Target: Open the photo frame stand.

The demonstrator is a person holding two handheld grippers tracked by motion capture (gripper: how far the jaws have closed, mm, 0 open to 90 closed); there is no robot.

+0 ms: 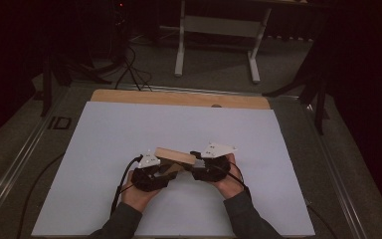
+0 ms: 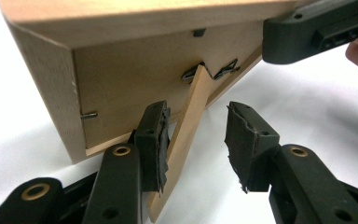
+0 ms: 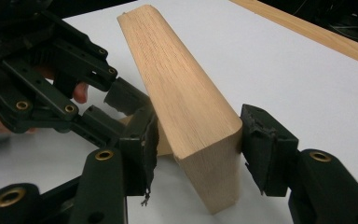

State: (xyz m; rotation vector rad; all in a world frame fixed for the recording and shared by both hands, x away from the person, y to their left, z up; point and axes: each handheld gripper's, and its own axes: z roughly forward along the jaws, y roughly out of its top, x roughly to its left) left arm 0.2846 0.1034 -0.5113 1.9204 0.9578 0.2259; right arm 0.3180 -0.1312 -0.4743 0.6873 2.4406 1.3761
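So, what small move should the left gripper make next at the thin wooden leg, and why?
Probably draw the left gripper back off the leg: it already stands angled out from the wooden frame, only one pad touches it, and the right gripper brackets the frame's end.

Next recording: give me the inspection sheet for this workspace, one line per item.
Surface: white sheet over a wooden tabletop.
Job's things: light wooden picture frame lying back side toward the left gripper, thin wooden stand flap hinged out.
Clutter: nothing seen.
Grippers: left gripper open, one finger against the flap, the other apart; right gripper straddles the frame's end, one finger touching, grip uncertain.
Cables: black cable trailing from the left gripper; more on the floor.
Surroundings: dark room, white table legs behind.
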